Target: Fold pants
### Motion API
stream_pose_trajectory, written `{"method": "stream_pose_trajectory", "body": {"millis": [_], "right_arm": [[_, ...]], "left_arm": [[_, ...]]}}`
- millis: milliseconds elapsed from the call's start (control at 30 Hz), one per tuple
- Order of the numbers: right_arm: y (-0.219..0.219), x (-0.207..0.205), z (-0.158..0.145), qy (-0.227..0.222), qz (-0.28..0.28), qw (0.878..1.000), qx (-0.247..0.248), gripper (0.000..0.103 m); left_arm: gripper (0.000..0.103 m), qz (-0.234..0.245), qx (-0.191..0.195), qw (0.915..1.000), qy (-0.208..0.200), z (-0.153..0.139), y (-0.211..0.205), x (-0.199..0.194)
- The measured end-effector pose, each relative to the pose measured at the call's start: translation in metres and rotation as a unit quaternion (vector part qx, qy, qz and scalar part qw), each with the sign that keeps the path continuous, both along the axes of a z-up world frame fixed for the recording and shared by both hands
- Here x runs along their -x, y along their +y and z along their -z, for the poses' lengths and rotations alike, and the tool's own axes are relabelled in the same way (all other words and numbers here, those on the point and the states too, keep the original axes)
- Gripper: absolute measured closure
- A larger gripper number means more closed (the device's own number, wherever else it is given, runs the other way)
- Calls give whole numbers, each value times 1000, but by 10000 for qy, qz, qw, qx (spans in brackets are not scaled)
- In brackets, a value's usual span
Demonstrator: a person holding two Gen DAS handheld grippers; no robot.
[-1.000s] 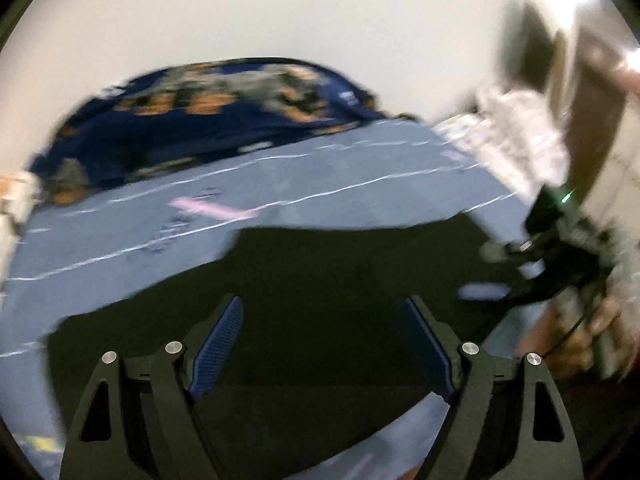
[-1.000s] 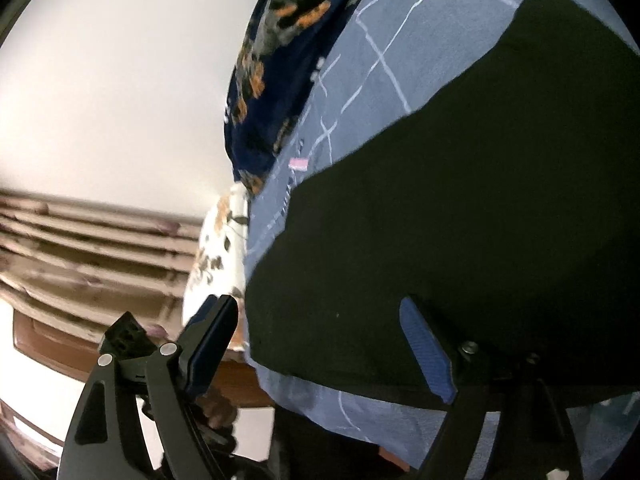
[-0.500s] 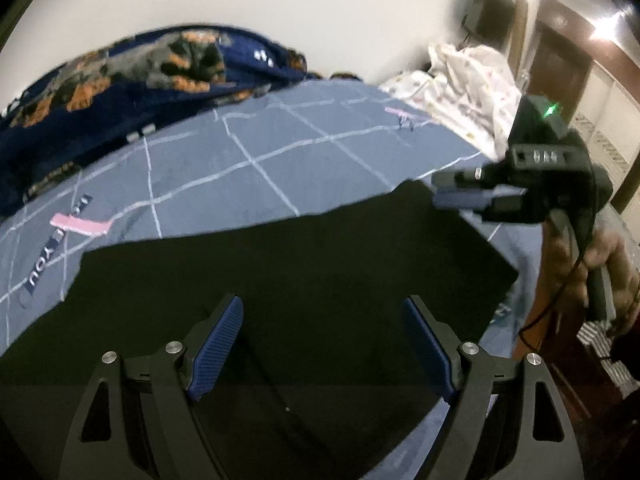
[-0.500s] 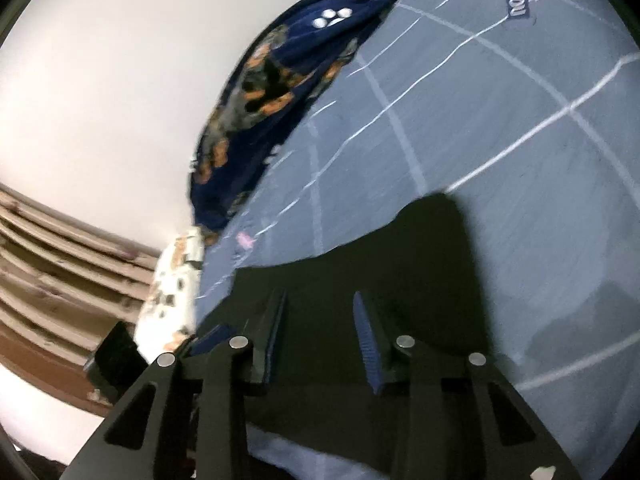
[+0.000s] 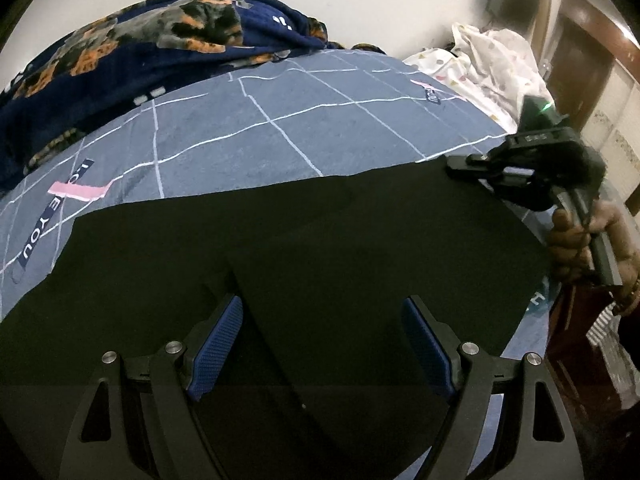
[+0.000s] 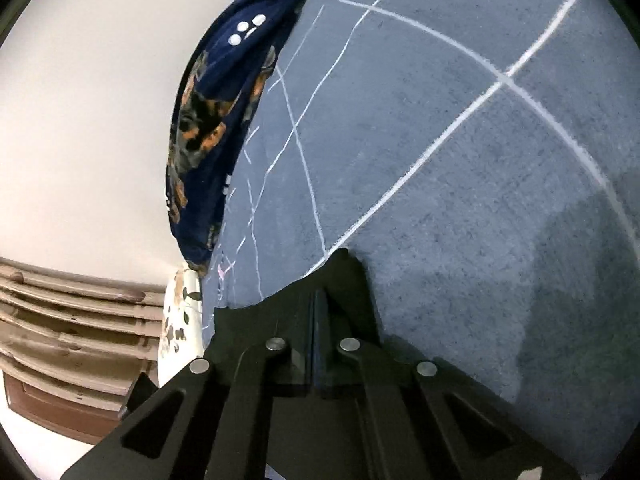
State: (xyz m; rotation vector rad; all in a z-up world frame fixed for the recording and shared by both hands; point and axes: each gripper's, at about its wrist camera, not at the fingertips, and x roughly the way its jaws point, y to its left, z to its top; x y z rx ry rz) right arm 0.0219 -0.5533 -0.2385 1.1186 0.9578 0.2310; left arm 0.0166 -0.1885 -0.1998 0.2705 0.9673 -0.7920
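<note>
Black pants [image 5: 304,248] lie flat across the blue grid-patterned bed sheet [image 5: 304,120]. My left gripper [image 5: 322,344] is open and empty, just above the near part of the pants. My right gripper [image 5: 476,168] shows at the right of the left wrist view, shut on the pants' far right corner. In the right wrist view my right gripper [image 6: 318,300] has its jaws closed together on that black corner [image 6: 340,268], with the sheet [image 6: 460,140] beyond it.
A dark blue floral blanket [image 5: 140,48] is heaped along the far edge by the white wall; it also shows in the right wrist view [image 6: 224,112]. A white spotted cloth [image 5: 492,60] lies at the far right corner. A wooden headboard [image 6: 60,320] stands left of the bed.
My right gripper has closed from open onto the pants' far right corner. The left gripper has stayed open over the pants while its view shifted right.
</note>
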Motion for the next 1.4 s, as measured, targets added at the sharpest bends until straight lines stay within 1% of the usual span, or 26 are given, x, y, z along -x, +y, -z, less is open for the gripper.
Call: {"method": "stream_pose_trajectory", "body": {"millis": [33,67,167,300,367,433,467,500,533,567,633,733,800,833,933,1000,1067,1100,1167,1233,1300,1333,1400], "right_arm": [[0,4,-5,-146,23,9999,-14,93],[0,10,-10,-290,40,9996,-35,91],[2,32,-23,-586,-202,9981,-29,91],[19,74,-30,-808,-769,9938,26,91],[28,86,-29,-788,-945,9923,149,91],[34,98,-19,-626,-1014,9924,309,92],[33,101,-12,-547,-947,9936,288,97],[30,105,-4,-475,-825,9953,162,102],[27,108,4,-459,-681,9966,-12,103],[25,111,10,-510,-563,9969,-194,103],[23,114,16,-628,-461,9964,-330,103],[24,114,15,-625,-483,9965,-265,103],[24,112,14,-586,-464,9968,-273,103],[25,111,13,-556,-458,9971,-256,103],[28,106,8,-434,-474,9978,-130,103],[31,102,-1,-370,-560,9977,86,103],[36,98,-13,-388,-651,9964,373,92],[39,97,-21,-427,-706,9952,532,89],[47,93,-36,-530,-797,9929,712,75],[55,86,-47,-653,-866,9917,695,69],[68,79,-57,-757,-999,9899,663,67],[77,73,-63,-808,-1100,9883,681,64],[97,62,-73,-880,-1292,9853,689,60]], "left_arm": [[21,7,-31,10000,-16,0,-1,0],[21,7,-47,10000,-23,0,-1,0],[21,-3,-68,10000,-41,0,-1,1],[21,-8,-93,9999,-91,2,-2,2],[21,-23,-110,9999,-113,3,-2,2],[21,-35,-131,9998,-127,4,-3,2],[21,-41,-144,9998,-136,4,-4,3],[21,-42,-154,9998,-143,3,-4,3],[21,-38,-165,9997,-152,3,-5,3],[21,-39,-173,9997,-156,3,-4,3],[21,-41,-156,9998,-153,3,-4,3],[21,-125,-22,9999,-49,1,3,1],[21,-235,144,9996,30,-4,12,-2],[21,-326,285,9990,58,-10,20,-4],[21,-534,555,9970,16,-27,43,-6],[21,-711,612,9956,-18,-36,60,-7],[21,-959,650,9933,20,-43,83,-10],[21,-1102,666,9917,37,-46,97,-10],[21,-1336,606,9892,45,-49,118,-10],[21,-1593,570,9856,68,-52,144,-8],[21,-1844,587,9811,63,-57,170,-6],[21,-1982,593,9783,58,-61,186,-5],[21,-2330,480,9712,119,-68,228,-9]]}}
